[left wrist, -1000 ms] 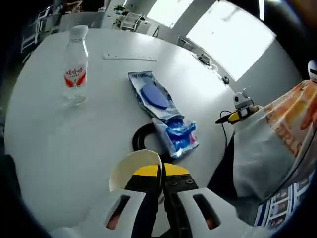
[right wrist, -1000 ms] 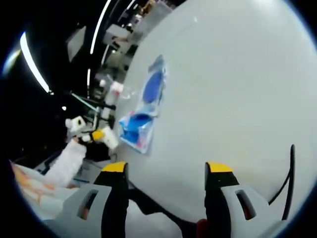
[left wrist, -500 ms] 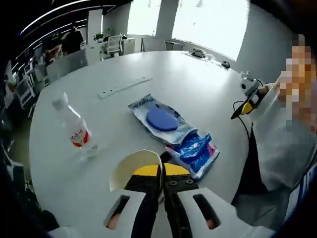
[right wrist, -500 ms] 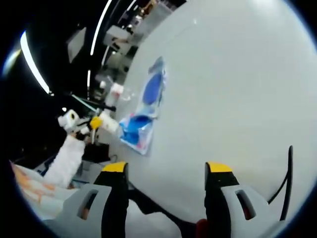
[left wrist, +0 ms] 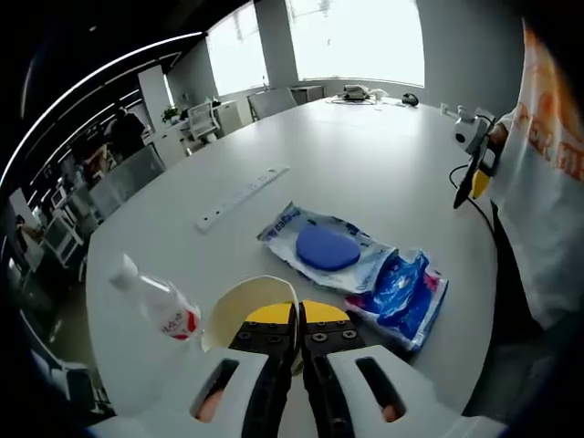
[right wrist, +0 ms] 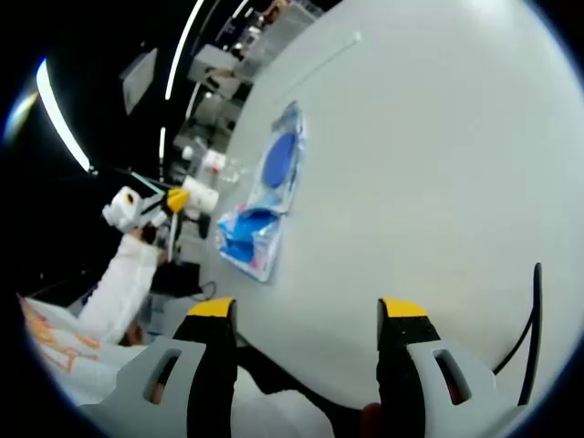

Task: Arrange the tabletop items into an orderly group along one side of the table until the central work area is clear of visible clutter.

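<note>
Left gripper view shows the left gripper (left wrist: 298, 315) at bottom centre with its jaws pressed together on the rim of a cream paper cup (left wrist: 239, 306), which tips up just above the yellow jaw tips. A cup like this is light and thin-walled and would likely crush if squeezed hard, so a pinch on the rim seems a sensible hold. Left of the cup a plastic water bottle (left wrist: 157, 301) lies tilted on the white surface (left wrist: 365, 173); it looks smooth and apt to roll, best taken across the body. Right of centre are a clear packet holding a blue disc (left wrist: 327, 248) and, touching it, a crumpled blue wrapper (left wrist: 401, 287); both look limp and slippery, better pinched at an edge. A white power strip (left wrist: 242, 196) lies farther up.

Right gripper view has the right gripper (right wrist: 306, 315) at the bottom with its jaws spread and nothing between them, hovering over bare surface. The packet (right wrist: 278, 164) and wrapper (right wrist: 245, 239) sit left of centre, and the left gripper (right wrist: 155, 205) appears at the left edge on a white sleeve (right wrist: 123, 278).
</note>
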`<state>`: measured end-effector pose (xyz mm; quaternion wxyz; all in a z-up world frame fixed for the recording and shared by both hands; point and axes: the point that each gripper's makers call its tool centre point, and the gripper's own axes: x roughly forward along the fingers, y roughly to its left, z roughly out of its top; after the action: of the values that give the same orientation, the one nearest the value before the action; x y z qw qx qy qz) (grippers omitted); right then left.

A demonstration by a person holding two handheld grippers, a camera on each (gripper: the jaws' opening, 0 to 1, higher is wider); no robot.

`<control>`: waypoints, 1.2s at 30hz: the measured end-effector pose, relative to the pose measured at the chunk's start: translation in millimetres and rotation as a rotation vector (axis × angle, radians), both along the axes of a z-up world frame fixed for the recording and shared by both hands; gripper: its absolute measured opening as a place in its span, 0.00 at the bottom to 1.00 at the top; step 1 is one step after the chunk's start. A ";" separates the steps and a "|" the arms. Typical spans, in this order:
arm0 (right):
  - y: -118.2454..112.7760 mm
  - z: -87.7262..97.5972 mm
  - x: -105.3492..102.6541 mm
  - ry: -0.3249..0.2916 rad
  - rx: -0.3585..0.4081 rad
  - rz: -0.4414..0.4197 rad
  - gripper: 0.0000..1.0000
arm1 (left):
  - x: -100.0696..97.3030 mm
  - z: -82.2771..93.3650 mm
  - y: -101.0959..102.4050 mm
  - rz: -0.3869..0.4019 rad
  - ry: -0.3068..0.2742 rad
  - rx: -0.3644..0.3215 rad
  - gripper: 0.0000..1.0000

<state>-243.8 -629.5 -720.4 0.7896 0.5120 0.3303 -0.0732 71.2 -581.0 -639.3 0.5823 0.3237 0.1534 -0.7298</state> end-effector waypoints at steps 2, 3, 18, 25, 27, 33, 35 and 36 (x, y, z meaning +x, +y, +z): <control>0.0 -0.6 0.2 0.001 0.003 -0.002 0.61 | 6.0 -0.6 -6.9 0.010 -0.020 -0.015 0.00; -0.1 -0.7 0.5 0.001 0.005 -0.003 0.61 | 6.1 -0.4 -9.5 0.013 -0.020 -0.022 0.00; -5.2 -5.5 -1.9 0.033 0.025 -0.032 0.61 | 13.0 -12.2 -51.8 -0.075 -0.067 -0.086 0.00; -10.0 -10.3 -3.5 0.051 0.038 -0.066 0.61 | 26.1 -20.9 -67.9 -0.063 -0.040 -0.095 0.00; -11.8 -10.1 -2.9 0.057 0.038 -0.072 0.61 | 28.5 -24.8 -71.0 -0.073 -0.040 -0.086 0.00; -15.7 -10.7 -1.6 0.071 0.037 -0.084 0.61 | 35.7 -30.5 -79.8 -0.097 -0.043 -0.080 0.00; -16.0 -11.0 -1.4 0.077 0.037 -0.086 0.61 | 37.2 -32.4 -82.8 -0.103 -0.038 -0.079 0.00; -16.1 -11.6 -1.6 0.081 0.038 -0.087 0.61 | 38.0 -34.3 -84.3 -0.107 -0.039 -0.079 0.00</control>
<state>-245.4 -645.6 -732.0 0.7619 0.5373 0.3407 -0.1218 109.2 -665.4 -673.6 0.5575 0.3224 0.0957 -0.7590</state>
